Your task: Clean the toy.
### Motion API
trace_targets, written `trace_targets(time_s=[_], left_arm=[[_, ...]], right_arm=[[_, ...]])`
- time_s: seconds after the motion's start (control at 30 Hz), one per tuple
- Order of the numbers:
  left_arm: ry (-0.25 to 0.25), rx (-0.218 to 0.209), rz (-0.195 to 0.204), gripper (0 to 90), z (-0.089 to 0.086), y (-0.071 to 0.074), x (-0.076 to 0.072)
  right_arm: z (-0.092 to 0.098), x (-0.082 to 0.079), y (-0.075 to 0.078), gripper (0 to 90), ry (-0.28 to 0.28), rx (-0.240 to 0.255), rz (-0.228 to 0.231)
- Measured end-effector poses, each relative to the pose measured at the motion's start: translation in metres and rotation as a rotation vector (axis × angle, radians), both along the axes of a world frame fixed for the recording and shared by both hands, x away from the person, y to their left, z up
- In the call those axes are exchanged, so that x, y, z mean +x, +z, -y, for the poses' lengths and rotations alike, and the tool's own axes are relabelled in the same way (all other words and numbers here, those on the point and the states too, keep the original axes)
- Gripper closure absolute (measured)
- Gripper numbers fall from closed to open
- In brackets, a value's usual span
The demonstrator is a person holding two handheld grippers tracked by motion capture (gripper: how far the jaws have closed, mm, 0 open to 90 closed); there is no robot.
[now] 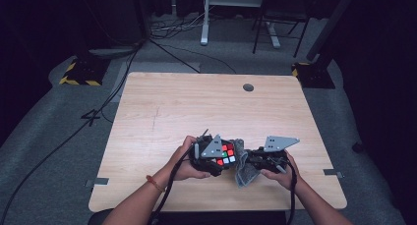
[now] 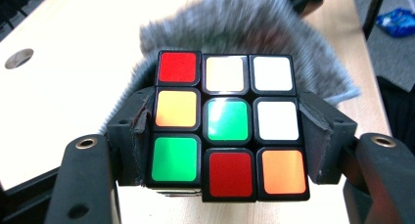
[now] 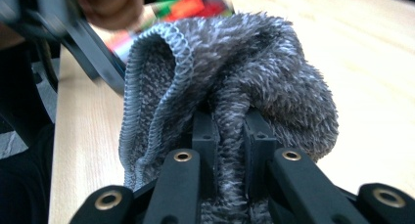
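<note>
Rubik's cube [image 2: 227, 123] is clamped between the pads of the left gripper [image 1: 212, 156] just above the table [image 1: 196, 102], near its front edge. Grey cloth [image 3: 230, 92], bunched, is pinched tightly by the right gripper [image 3: 230, 150] against the cube's far side.

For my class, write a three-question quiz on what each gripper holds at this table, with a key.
1. True or false: the left gripper is shut on the puzzle cube.
2. What does the right gripper clamp? A a sponge, B the grey cloth, C a cable.
3. Fill in: in the left gripper view, the cube's centre sticker is ____.

Key: 1 true, jaws press both its sides. 2 B. 3 green.
</note>
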State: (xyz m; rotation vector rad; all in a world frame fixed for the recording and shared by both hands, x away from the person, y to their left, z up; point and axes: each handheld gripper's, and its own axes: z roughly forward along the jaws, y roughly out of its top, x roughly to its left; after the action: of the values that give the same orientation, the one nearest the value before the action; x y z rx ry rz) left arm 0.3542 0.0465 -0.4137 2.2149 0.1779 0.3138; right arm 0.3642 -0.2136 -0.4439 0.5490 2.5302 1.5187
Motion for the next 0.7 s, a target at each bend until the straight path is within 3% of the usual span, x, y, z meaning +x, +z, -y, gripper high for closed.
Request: trace_targets(time_s=[0.2, 0.33, 0.7], left_arm=[[-0.002, -0.103, -0.015, 33.6, -0.013, 0.013, 0.000], [-0.004, -0.094, 0.001, 33.5, -0.011, 0.011, -0.002], [-0.005, -0.086, -0.034, 32.8, -0.013, 0.006, 0.004]], right_arm=[[-0.004, 0.003, -0.010, 79.7, 0.021, -0.040, -0.053], [-0.005, -0.001, -0.005, 79.6, 0.056, 0.028, -0.045], [-0.003, -0.003, -0.001, 79.9, 0.048, 0.047, -0.018]])
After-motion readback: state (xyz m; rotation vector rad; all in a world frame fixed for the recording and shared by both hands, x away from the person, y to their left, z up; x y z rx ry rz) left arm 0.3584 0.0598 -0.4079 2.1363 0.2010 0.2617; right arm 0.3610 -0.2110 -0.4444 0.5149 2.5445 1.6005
